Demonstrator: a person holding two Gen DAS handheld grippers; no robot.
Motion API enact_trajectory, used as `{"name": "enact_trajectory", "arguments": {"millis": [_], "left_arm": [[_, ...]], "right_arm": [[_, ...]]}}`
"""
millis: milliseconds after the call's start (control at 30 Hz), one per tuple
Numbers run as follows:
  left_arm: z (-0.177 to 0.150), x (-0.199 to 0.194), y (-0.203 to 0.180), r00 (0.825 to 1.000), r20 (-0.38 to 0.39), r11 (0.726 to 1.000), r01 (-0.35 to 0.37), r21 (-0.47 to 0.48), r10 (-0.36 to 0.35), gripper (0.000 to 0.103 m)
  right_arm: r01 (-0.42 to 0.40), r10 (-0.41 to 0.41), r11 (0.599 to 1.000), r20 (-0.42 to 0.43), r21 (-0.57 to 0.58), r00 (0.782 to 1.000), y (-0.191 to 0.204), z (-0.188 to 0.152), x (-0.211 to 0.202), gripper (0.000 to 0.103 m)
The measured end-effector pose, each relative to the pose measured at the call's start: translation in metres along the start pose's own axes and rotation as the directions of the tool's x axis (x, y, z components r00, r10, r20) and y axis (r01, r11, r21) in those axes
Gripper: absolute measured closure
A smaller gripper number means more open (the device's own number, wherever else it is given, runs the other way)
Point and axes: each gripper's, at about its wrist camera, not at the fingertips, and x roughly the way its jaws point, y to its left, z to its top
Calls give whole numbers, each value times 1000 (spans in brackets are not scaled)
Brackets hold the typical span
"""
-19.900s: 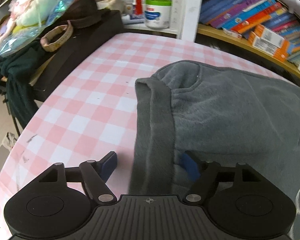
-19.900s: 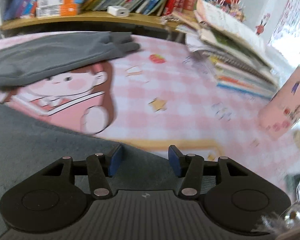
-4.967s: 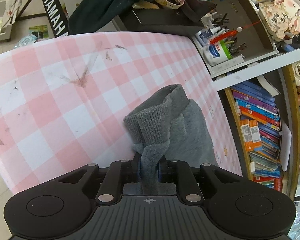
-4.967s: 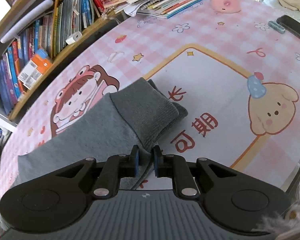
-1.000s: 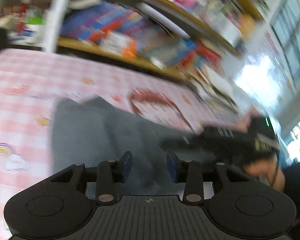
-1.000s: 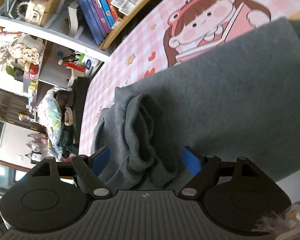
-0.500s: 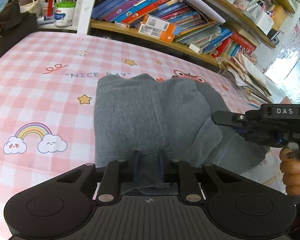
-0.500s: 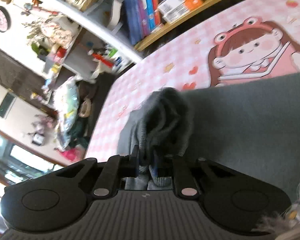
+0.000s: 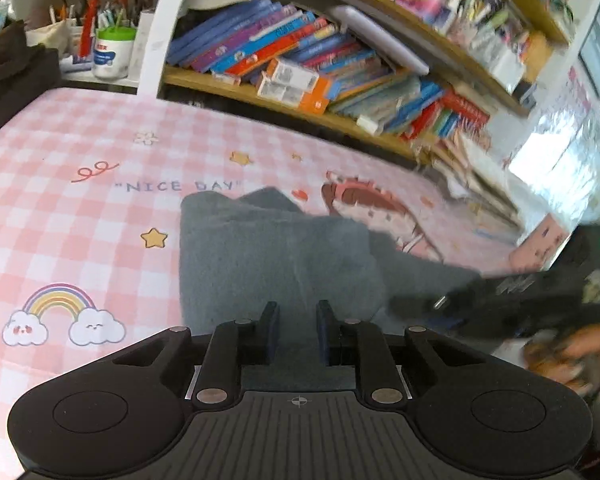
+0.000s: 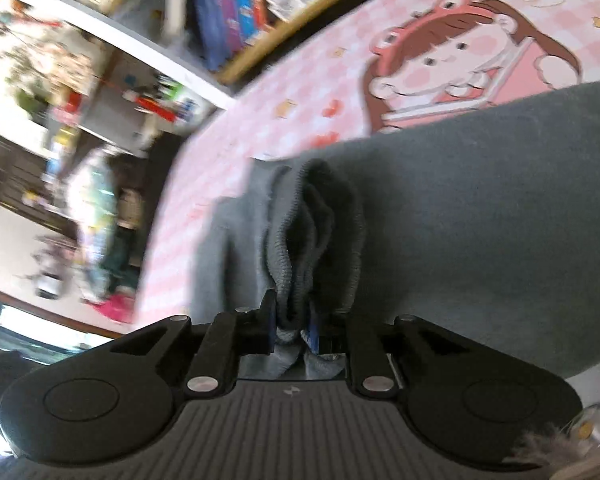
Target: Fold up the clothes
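A grey sweater (image 9: 276,256) lies folded on the pink checked tablecloth (image 9: 60,208). My left gripper (image 9: 297,326) hovers over its near edge, jaws slightly apart with nothing between them. My right gripper (image 10: 293,322) is shut on the sweater's bunched ribbed cuff (image 10: 304,248), with the rest of the sweater (image 10: 480,216) spreading to the right. The right gripper also shows, blurred, in the left wrist view (image 9: 512,304), low at the sweater's right side.
A bookshelf (image 9: 300,68) packed with books runs along the table's far edge. A pen pot (image 9: 110,54) and dark clutter stand at the back left. Stacked papers (image 9: 480,184) lie at the far right. A cartoon girl print (image 10: 472,68) is beyond the sweater.
My left gripper has let go of the sweater's near edge and its jaws have parted a little. My right gripper stays shut on the cuff and has swung with it.
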Motion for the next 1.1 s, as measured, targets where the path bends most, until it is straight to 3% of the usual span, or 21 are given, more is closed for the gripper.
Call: {"name": "enact_trajectory", "arguments": {"millis": [67,200,333,733,1033,1100], "left_arm": [[-2,6,4,999,-30,1000,-22,3,22,85],[-4,7,13,999,-40,999,2,-36,-3,85],[-1,4,8,1000,-28,1000,14,3,-13,85],[7,-4,6,999,18,999,42,-16,-42,77],[7,1,-14,996,-13,993,91,79,-90,68],[7,4,-19,995,-24,990,94,102,-92,57]], "right_arm": [[8,-8,1000,4,5,1000,3,0,-3,89],[130,-130,991,-24,26,991,-9,-3,9,82],[127,-127,992,-1,23,992,-11,-5,7,76],[167,-162,982,67,-86,985,13,-11,-6,72],[305,-283,940,150,-151,947,20,-21,-28,72],[330,-307,935,164,-132,937,17,-23,-33,71]]}}
